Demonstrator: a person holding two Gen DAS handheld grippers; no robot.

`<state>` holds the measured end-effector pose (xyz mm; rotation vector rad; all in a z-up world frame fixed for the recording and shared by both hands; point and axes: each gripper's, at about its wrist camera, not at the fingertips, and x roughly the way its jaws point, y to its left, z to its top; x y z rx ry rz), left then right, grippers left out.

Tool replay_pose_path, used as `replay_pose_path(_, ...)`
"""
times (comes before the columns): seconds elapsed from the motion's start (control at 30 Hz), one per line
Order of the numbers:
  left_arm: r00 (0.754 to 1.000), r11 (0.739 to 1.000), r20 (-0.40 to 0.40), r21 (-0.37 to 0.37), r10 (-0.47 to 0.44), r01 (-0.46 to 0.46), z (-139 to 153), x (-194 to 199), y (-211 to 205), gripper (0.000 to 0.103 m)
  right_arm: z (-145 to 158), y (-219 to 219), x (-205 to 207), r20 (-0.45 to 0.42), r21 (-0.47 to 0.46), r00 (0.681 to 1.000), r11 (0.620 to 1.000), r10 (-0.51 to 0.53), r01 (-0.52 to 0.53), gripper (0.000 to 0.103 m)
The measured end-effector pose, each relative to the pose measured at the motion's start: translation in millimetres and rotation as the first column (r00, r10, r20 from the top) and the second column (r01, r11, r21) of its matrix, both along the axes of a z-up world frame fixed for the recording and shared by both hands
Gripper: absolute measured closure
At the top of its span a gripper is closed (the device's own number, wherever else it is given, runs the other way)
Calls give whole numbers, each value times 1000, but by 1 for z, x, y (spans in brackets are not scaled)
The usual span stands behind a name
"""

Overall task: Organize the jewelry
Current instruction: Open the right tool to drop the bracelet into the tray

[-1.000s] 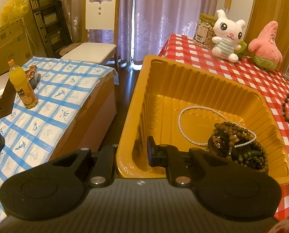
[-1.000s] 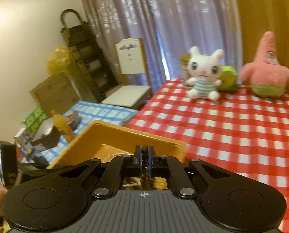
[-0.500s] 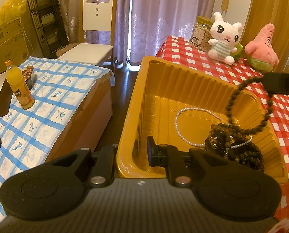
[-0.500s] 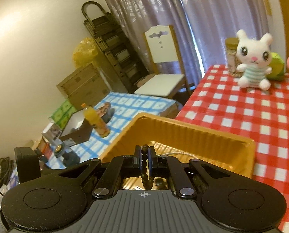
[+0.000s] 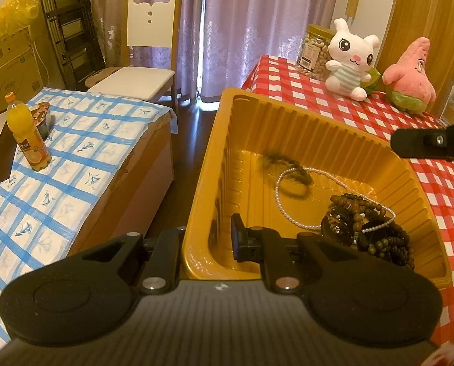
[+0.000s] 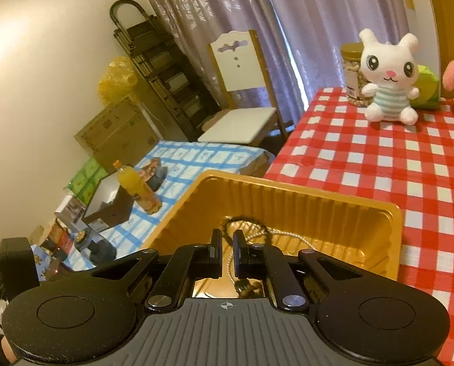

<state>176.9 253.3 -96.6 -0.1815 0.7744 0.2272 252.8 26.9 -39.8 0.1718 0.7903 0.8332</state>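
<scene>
Bead loop (image 5: 289,169) now lies in tray (image 5: 288,122), dropped from R gripper (image 6: 227,241), whose jaws stand slightly apart, empty. L gripper (image 5: 207,238) pinches tray's near wall on desk (image 5: 440,183).

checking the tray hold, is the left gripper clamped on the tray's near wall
Yes, the left gripper has one finger outside and one inside the near wall of the tray, closed against it.

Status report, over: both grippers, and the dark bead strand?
Left gripper shut on tray wall. Right gripper open, empty, above tray. Bead strand in tray, by pearls, blurred. Nothing in the way.
</scene>
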Motion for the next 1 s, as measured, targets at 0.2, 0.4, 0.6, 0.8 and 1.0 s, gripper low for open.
replay_pose_path(0.2, 1000, 1000, 0, -1, 0, 0, 0, 0, 0, 90, -7, -5, -2, -24, -37, 1000, 999, -20, 19, 95)
replay_pose_path(0.4, 1000, 1000, 0, -1, 0, 0, 0, 0, 0, 90, -13, -9, -4, -41, -57, 998, 998, -37, 34, 95)
replay_pose_path(0.6, 1000, 1000, 0, 0, -1, 1, 0, 0, 0, 90, -15, -14, -7, -47, -81, 997, 995, -64, 60, 94)
replay_pose_path(0.8, 1000, 1000, 0, 0, -1, 1, 0, 0, 0, 90, -21, -21, -9, -54, -114, 993, 988, -107, 100, 91)
replay_pose_path(1.0, 1000, 1000, -4, 2, -10, 10, -6, 4, -4, 90, -24, -34, -14, -41, -138, 982, 974, -186, 179, 58)
